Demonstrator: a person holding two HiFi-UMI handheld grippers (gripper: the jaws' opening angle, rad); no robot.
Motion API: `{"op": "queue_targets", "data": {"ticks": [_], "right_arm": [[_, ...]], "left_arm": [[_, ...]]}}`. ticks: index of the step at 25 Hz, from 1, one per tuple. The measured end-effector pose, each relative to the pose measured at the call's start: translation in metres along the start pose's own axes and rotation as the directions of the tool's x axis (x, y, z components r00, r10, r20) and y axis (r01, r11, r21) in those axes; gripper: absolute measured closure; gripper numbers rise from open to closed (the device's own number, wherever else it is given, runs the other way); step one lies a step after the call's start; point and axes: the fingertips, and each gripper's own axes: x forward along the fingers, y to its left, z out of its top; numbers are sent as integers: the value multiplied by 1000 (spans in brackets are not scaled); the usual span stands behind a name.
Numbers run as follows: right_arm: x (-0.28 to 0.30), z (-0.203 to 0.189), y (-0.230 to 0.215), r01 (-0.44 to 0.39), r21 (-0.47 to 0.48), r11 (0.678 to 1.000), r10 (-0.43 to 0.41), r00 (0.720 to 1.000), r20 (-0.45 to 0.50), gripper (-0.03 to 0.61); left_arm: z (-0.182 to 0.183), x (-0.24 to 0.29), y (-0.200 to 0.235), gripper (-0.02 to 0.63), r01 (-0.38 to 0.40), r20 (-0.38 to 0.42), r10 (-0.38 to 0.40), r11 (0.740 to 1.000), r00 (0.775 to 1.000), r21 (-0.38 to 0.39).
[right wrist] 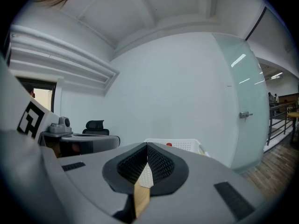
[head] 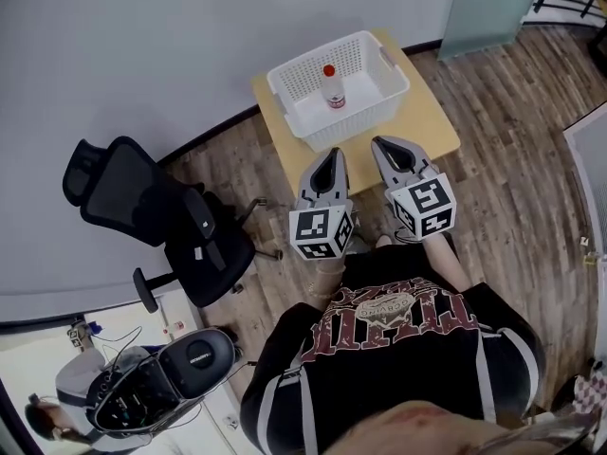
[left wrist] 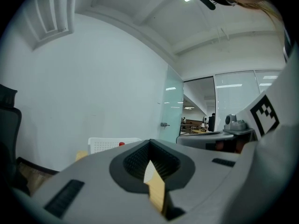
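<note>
One red-capped clear bottle (head: 331,87) stands in basket (head: 308,69).

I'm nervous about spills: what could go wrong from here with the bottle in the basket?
The bottle stands upright in the basket; the shut left gripper or right gripper could topple it. The basket's near wall stands between them and might get shoved along the table.
</note>
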Motion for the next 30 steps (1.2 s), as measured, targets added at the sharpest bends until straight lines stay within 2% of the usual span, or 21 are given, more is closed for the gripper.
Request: {"op": "queue_targets", "data": {"ticks": [10, 30], "right_arm": [[29, 6, -14, 38, 14, 999, -38, 999, -3, 561], [124, 14, -43, 113, 14, 993, -113, 993, -27, 561]], "left_arm": [[8, 29, 19, 566, 40, -15, -40, 999, 999, 6], [21, 104, 87, 566, 105, -38, -104, 994, 994, 16]]}}
